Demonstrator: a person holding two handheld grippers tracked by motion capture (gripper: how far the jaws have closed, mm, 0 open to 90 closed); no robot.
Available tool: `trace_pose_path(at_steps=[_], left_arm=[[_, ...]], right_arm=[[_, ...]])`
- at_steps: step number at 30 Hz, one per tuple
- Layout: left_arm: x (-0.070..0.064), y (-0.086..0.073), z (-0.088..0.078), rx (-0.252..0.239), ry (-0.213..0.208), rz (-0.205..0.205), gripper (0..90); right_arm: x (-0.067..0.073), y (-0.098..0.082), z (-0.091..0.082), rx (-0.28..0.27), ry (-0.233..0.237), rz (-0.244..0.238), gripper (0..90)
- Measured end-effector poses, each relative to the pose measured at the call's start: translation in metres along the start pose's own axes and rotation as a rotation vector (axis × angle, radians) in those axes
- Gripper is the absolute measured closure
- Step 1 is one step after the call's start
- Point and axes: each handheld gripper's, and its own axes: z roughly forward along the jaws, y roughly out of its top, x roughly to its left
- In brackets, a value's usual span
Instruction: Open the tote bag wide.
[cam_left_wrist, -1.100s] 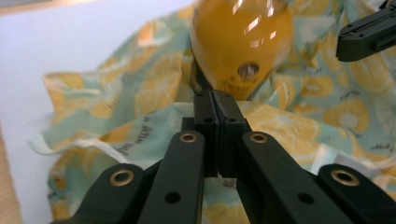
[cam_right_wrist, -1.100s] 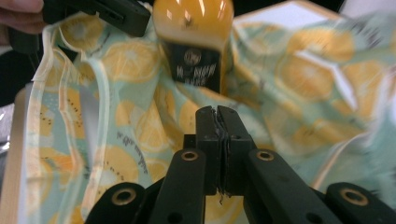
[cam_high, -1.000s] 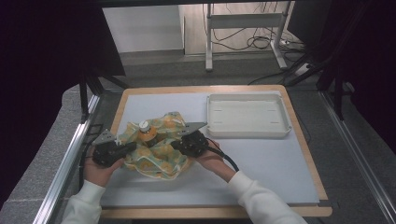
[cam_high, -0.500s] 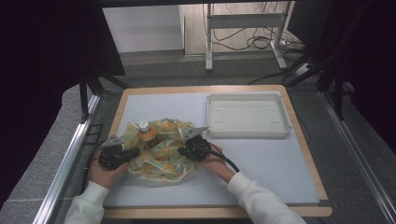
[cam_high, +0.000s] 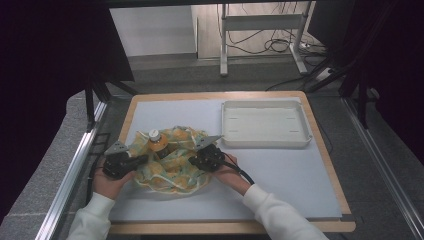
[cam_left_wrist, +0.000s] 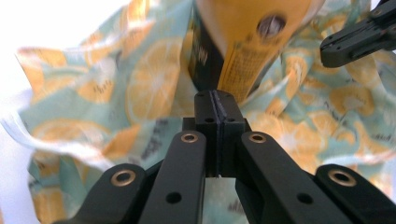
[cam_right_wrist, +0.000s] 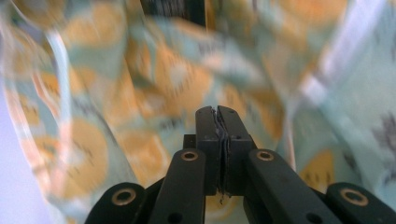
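Grey matting (cam_high: 280, 170) carries a lemon-print bag (cam_high: 172, 165) with a bottle (cam_high: 156, 141) inside. Left gripper (cam_left_wrist: 215, 100) and right gripper (cam_right_wrist: 217, 116) are each pinched on its fabric; freeing the bottle likely follows.

A crumpled cloth bag (cam_high: 172, 165), pale teal and printed with orange citrus slices, is lying bunched on the near left part of the bench. It is sagging open around a bottle (cam_high: 155, 142). The bottle is standing upright inside the bag, slightly tilted, showing a white cap, amber contents and a yellow and black label. In the left gripper view the bottle (cam_left_wrist: 247, 46) is rising directly above the folds of the bag (cam_left_wrist: 140, 93).
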Motion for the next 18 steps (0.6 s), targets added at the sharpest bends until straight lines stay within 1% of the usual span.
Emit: trace_pose_path(at_steps=[3,6,7,10,12,14,18], left_arm=[[0.000,0.005,0.002,-0.001,0.003,-0.001,90.0],[0.001,0.007,0.008,0.016,0.006,-0.005,90.0],[0.002,0.007,0.010,0.022,0.006,-0.004,90.0],[0.006,0.005,0.018,0.041,0.005,-0.019,90.0],[0.009,0.005,0.022,0.046,0.001,-0.028,90.0],[0.011,0.004,0.026,0.054,0.000,-0.033,90.0],[0.016,0.004,0.035,0.071,0.011,-0.032,90.0]], right_arm=[[0.001,0.015,-0.004,-0.028,-0.004,-0.017,86.9],[-0.002,0.028,-0.001,-0.045,-0.002,-0.007,86.9],[-0.004,0.032,0.002,-0.042,0.002,0.003,86.9],[-0.010,0.039,0.015,-0.023,-0.001,0.010,86.9],[-0.014,0.041,0.025,-0.005,0.004,0.029,86.9],[-0.018,0.040,0.036,0.015,0.001,0.038,86.9],[-0.020,0.034,0.048,0.067,0.004,0.037,86.9]])
